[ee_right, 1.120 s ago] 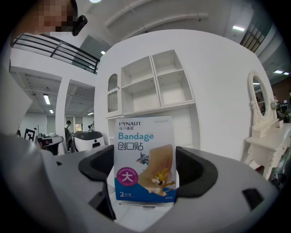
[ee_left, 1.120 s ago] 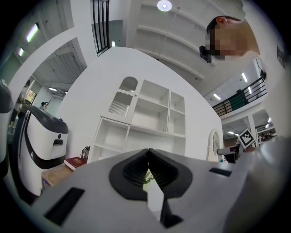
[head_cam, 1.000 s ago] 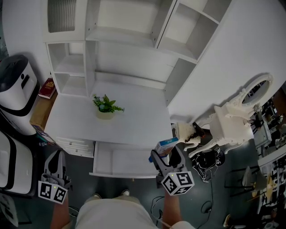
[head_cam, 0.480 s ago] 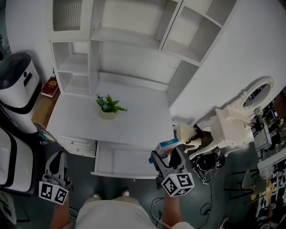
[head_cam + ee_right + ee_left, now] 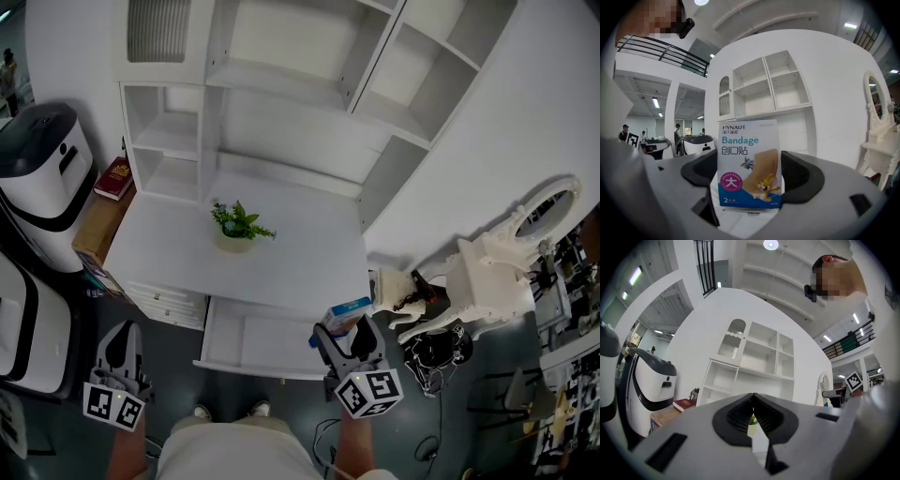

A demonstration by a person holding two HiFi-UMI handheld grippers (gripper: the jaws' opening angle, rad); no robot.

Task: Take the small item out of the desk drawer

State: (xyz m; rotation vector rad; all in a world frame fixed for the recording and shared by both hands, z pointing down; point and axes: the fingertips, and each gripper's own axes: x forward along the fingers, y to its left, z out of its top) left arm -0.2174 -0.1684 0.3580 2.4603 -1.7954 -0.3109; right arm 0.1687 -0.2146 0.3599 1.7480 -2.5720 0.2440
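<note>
Head view and both gripper views, one moment. We see the right gripper (image 5: 343, 335) clamped on the bandage box (image 5: 749, 164): in the right gripper view the box stands upright between the two dark jaws, each jaw pressing on one side of it, its printed face with cartoon figures turned toward the camera. In the head view the box shows as a blue-and-white carton just beyond the gripper's tips, above the right end of the drawer (image 5: 225, 339), which stands pulled out beneath the front edge of the white desk (image 5: 291, 267). We cannot tell from any view whether the box touches the drawer's rim. The left gripper (image 5: 752, 401) is closed with nothing in it; in its own view the ribbed pads meet at their upper tips. In the head view it hangs low at the left, well apart from the drawer. A small potted plant (image 5: 239, 228) stands near the middle of the desk, in front of the white shelf unit (image 5: 281, 98). A red book (image 5: 114, 178) lies on a brown surface left of the desk, beside a white-and-black machine (image 5: 42, 173).
</note>
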